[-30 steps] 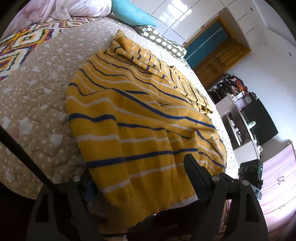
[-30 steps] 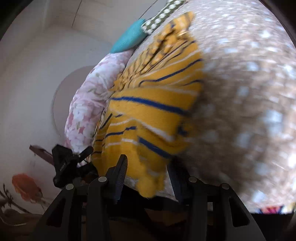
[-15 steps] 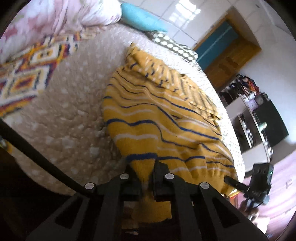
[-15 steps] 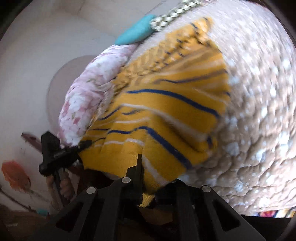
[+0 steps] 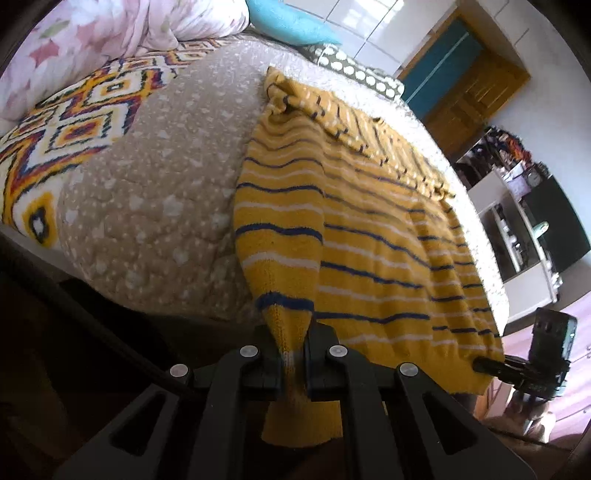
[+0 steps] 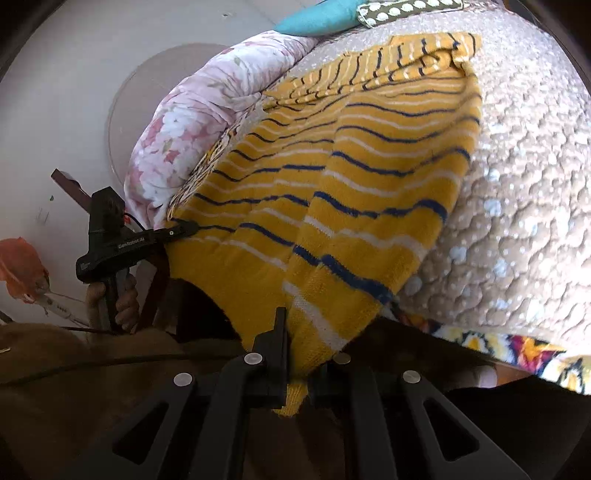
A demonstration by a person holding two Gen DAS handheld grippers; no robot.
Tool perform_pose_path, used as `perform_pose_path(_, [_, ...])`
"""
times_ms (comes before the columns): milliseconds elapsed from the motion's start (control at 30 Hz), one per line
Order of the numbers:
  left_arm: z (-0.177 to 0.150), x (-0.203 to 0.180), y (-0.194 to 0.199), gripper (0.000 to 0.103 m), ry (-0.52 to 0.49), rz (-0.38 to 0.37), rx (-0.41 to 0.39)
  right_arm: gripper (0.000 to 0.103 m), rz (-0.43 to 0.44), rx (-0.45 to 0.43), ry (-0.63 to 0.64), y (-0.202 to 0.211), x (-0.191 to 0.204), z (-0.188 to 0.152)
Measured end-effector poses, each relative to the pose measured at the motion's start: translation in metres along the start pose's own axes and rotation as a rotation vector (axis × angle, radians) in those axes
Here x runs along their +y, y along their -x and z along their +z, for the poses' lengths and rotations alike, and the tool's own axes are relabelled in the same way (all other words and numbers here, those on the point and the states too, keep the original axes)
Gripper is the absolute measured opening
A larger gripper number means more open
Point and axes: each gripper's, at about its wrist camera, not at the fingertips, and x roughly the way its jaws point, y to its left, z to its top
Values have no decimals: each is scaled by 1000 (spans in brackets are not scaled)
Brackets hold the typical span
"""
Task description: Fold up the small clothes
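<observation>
A yellow knitted sweater (image 5: 369, 229) with blue and white stripes lies spread on the bed, its hem hanging over the near edge. My left gripper (image 5: 293, 350) is shut on the hem's left corner, and the cloth bunches into a raised ridge above the jaws. In the right wrist view the same sweater (image 6: 351, 184) fills the middle, and my right gripper (image 6: 299, 354) is shut on the hem's other corner. Each gripper shows in the other's view: the right gripper (image 5: 491, 365) at the hem's far corner, the left gripper (image 6: 181, 232) likewise, held by a hand (image 6: 122, 299).
The bed has a beige dotted quilt (image 5: 147, 206), a patterned blanket (image 5: 74, 125), a floral duvet (image 5: 92, 33), a teal pillow (image 5: 291, 22) and a dotted cushion (image 5: 354, 70) at the head. A wooden door (image 5: 465, 88) and shelves (image 5: 517, 206) stand beyond.
Both grippers went from open around the hem to shut on it. Both then lifted and drew the hem back, so the sweater stretched and narrowed into ridges.
</observation>
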Motion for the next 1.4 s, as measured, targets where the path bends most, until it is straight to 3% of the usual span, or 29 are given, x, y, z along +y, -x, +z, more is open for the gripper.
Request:
perform_pose_path(100, [20,-2,6,7,9,-39,-32,9,14,-47,18,13,-1,8])
perform_pose_path(267, [83,-21,12,7,9,-89,-116,9,24,-216,60,41,4,74])
perform_pose_path(333, [116,-30,5,7,-12,-83,-146,9,-15,-292,75,49,1,109])
perform_pose_path(500, [201,-48,-42,8,-49,-3,-171,9,-100,-381,41,44,-23,184])
perform_pose_path(633, [244,-42,-92,8,3,24,-113,9,-160,-356,-12,22,-53,222])
perform_pose_path(867, [281,-22,-145,10,101,12,-33,10,-204,-306,-102,-15,-101,269])
perform_pose_path(1033, [305,6,-174,20,251,-112,16,13,-188,-294,-234,-37,-148,305])
perform_pose_path(1267, [318,33,-189,45,406,-251,-13,16,-66,-307,-447,-54,-206,324])
perform_pose_path(1400, [322,46,-188,48,458,-285,-26,19,-37,-309,-468,-58,-214,328])
